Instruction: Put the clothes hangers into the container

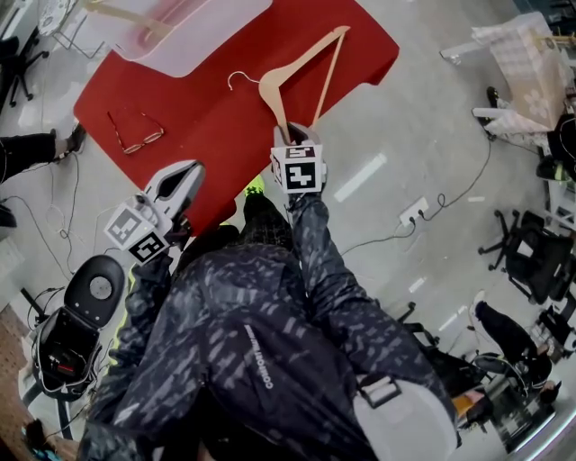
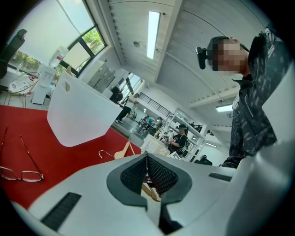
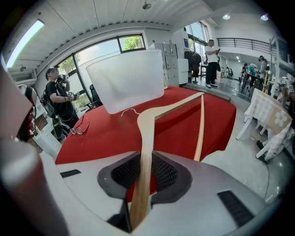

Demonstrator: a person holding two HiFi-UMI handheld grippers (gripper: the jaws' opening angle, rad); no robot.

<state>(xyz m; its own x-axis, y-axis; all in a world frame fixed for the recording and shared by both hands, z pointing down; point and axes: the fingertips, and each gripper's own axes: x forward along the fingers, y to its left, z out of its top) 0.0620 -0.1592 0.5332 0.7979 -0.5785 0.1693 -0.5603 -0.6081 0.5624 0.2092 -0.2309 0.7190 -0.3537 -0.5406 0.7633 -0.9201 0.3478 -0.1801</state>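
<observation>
A wooden clothes hanger [image 1: 299, 72] with a metal hook lies on the red table [image 1: 207, 117], one arm reaching towards me. My right gripper [image 1: 291, 137] is shut on the near end of that arm. In the right gripper view the pale wood of the hanger [image 3: 146, 133] runs between the pads of the right gripper [image 3: 143, 174]. My left gripper [image 1: 183, 177] hovers at the table's near left edge, shut and empty. Its pads meet in the left gripper view [image 2: 146, 171]. The translucent white container [image 1: 193, 31] stands at the table's far side with another hanger [image 1: 126, 13] inside.
A pair of red-rimmed glasses [image 1: 135, 133] lies on the table left of the hanger. A power strip [image 1: 413, 212] and cables lie on the floor to the right. A grey device [image 1: 93, 288] sits on the floor at the left. Office chairs and people stand farther off.
</observation>
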